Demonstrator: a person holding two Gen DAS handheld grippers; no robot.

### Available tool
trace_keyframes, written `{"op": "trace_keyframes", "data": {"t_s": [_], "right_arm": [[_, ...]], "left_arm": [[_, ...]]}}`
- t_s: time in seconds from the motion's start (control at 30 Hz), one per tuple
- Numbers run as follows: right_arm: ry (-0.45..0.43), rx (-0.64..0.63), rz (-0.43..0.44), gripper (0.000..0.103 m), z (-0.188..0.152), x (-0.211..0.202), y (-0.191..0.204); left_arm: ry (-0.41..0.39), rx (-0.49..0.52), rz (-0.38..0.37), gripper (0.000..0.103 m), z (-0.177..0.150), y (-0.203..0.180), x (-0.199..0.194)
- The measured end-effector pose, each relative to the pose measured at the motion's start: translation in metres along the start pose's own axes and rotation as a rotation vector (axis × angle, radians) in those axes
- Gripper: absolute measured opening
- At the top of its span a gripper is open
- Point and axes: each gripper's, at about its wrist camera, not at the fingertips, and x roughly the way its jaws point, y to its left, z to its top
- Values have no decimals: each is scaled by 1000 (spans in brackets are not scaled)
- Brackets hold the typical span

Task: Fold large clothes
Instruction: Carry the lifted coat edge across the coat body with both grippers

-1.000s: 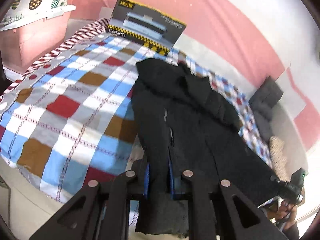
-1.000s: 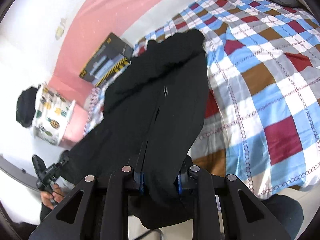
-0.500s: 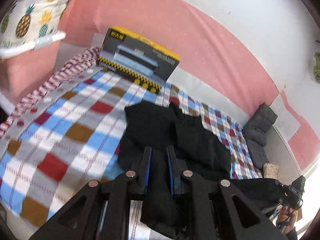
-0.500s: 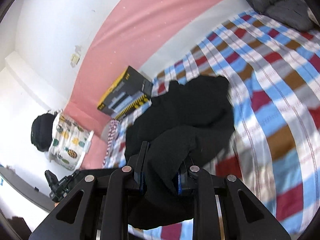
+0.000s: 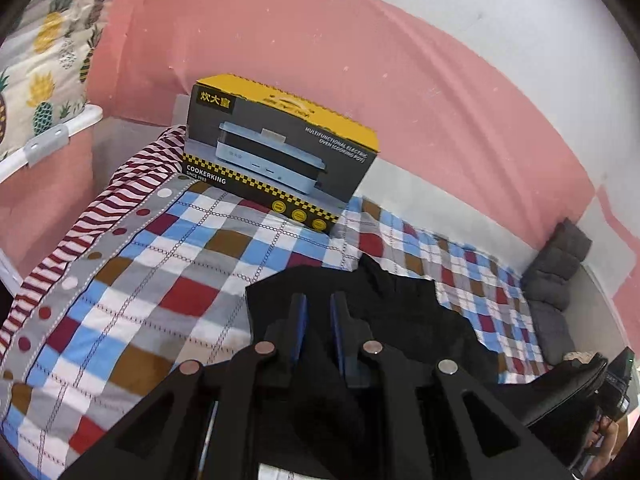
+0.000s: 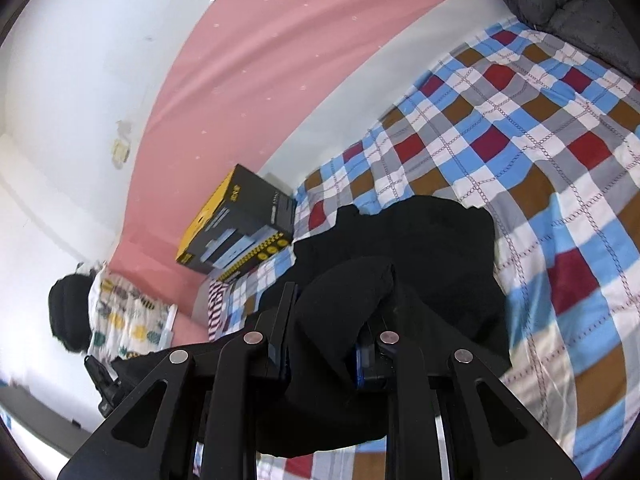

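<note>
A large black garment [image 5: 404, 312] lies on the checked bedspread [image 5: 168, 280], its near end lifted and doubled back over the far part. My left gripper [image 5: 318, 300] is shut on one near corner of the black cloth, which hangs between and below its fingers. My right gripper [image 6: 332, 292] is shut on the other near corner, a thick bunch of black fabric [image 6: 352, 280] bulging up between its fingers. The garment's far part [image 6: 432, 232] rests flat on the bed. In the left wrist view the other gripper [image 5: 616, 384] shows at the right edge with cloth stretched to it.
A black and yellow cooker box [image 5: 280, 160] stands at the bed's far end against the pink wall. A red-striped cloth [image 5: 132, 184] lies along the left edge. Grey cushions [image 5: 560, 264] sit at the right. A pineapple-print cover [image 5: 44, 64] hangs at the left.
Both grippers have risen and travelled toward the far end of the bed, carrying the garment's near edge with them. The black cloth now folds over itself and covers less of the bedspread.
</note>
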Motion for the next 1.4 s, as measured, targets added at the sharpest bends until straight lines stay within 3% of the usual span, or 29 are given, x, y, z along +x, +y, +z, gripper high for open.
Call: {"op": "trace_keyframes", "data": {"t_s": [0.3, 0.6, 0.7, 0.73, 0.77, 0.83, 0.9, 1.0, 1.1, 1.17, 1.3, 1.4], "right_arm": [[42, 105, -61, 23, 41, 86, -34], [168, 198, -163, 31, 60, 183, -89], [194, 246, -140, 41, 60, 201, -106], [194, 261, -124, 42, 60, 202, -109], [194, 270, -106, 47, 61, 202, -110], [184, 296, -36, 56, 66, 195, -110], [149, 324, 46, 68, 71, 181, -110], [48, 335, 116, 70, 80, 149, -107], [-30, 225, -18, 70, 79, 121, -91], [-22, 111, -49, 70, 70, 114, -74], [81, -154, -119, 70, 27, 123, -40], [183, -266, -244, 70, -5, 147, -41]], "left_arm": [[68, 30, 83, 12, 37, -10, 111], [176, 40, 190, 12, 32, 4, 237], [226, 17, 191, 17, 22, 16, 265], [239, -4, 166, 25, 21, 20, 269], [246, -33, 136, 39, 20, 26, 271], [233, -93, 101, 53, 22, 37, 264], [187, -145, 76, 59, 31, 47, 248], [138, -206, 46, 65, 45, 59, 222], [98, -210, 18, 65, 50, 59, 194], [91, -188, -23, 65, 41, 52, 174], [149, -30, -147, 66, -6, 15, 149], [251, 108, -139, 66, -53, -10, 167]]}}
